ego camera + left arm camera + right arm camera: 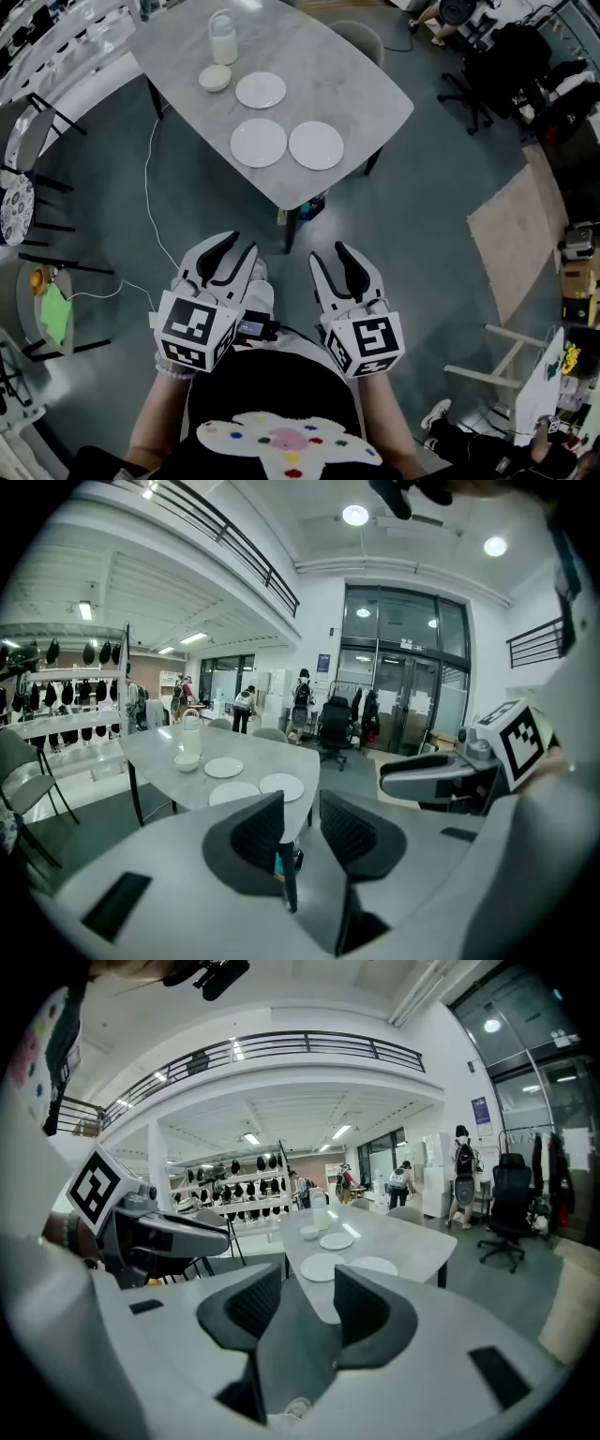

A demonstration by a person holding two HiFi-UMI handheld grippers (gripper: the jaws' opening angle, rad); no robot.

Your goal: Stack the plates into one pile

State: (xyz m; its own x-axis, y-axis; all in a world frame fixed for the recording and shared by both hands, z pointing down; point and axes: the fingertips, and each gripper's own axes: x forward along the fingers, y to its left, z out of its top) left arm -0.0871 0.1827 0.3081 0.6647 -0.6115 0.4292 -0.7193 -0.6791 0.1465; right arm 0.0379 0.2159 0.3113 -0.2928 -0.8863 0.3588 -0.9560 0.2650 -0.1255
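1. Left gripper (pixel 236 246) and right gripper (pixel 331 255) are hanging side by side at waist height over the floor, well short of the table (pixel 366 89).
2. Fingers (pixel 255 829) on both are standing moderately apart and gripping nothing.
3. Three plates are lying flat and separate on the table: far plate (pixel 261 90), near-left plate (pixel 259 142), near-right plate (pixel 316 145). No stacking is happening yet.
4. Risk: the plates are sitting flush, so the fingers are likely pushing a rim rather than getting under it. The near-right plate is lying close to the table edge and could slide off.
5. Risk: the bowl (pixel 215 78) is sitting just beside the far plate, with the jar (pixel 222 37) behind it. A wide approach could be knocking either.
6. Risk: a smooth rim in a thin pinch could be slipping or tilting, and dropping it onto another plate could chip both.
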